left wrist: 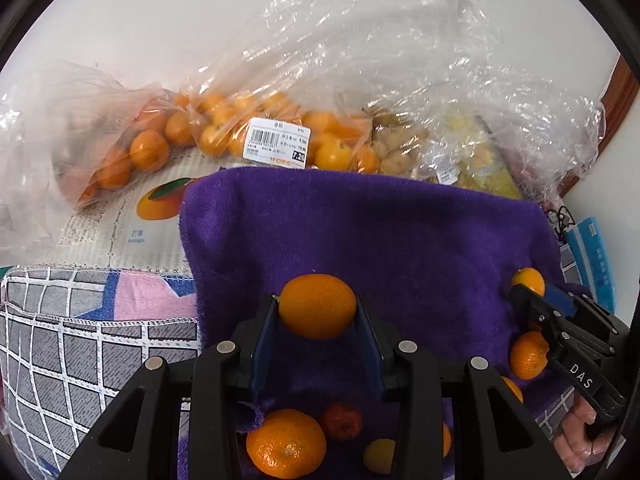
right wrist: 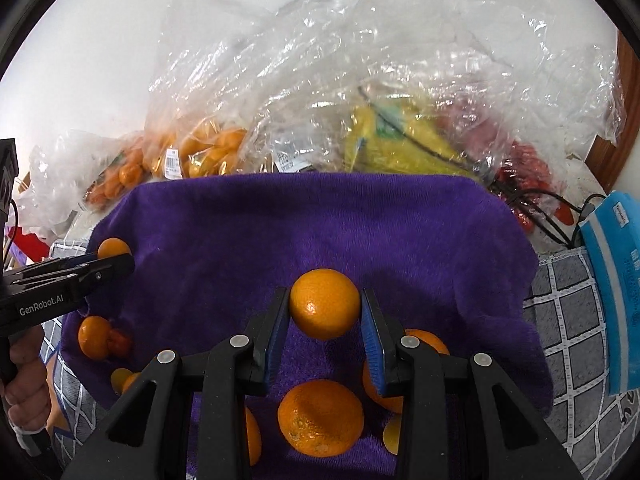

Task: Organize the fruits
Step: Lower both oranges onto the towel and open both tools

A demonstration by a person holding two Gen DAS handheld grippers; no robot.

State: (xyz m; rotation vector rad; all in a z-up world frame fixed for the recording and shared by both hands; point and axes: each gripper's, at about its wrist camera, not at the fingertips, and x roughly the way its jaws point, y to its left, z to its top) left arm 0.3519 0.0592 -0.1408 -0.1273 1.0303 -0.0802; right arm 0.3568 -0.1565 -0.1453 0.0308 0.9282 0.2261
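My left gripper (left wrist: 317, 314) is shut on an oval orange kumquat (left wrist: 317, 304), held above a purple towel (left wrist: 380, 232). My right gripper (right wrist: 325, 312) is shut on a round orange kumquat (right wrist: 325, 304) over the same towel (right wrist: 320, 224). Each gripper shows in the other view: the right gripper (left wrist: 525, 287) at the right edge, the left gripper (right wrist: 118, 259) at the left edge. Loose fruit lies on the towel below: a mandarin (left wrist: 286, 444), a small red fruit (left wrist: 342, 420), another mandarin (right wrist: 320, 418) and several more.
Clear plastic bags of orange fruit (left wrist: 240, 128) and yellow fruit (right wrist: 400, 144) lie along the wall behind the towel, with red fruit (right wrist: 532, 168) at the right. A blue packet (right wrist: 616, 300) sits right of the towel. A checked cloth (left wrist: 80, 340) covers the surface.
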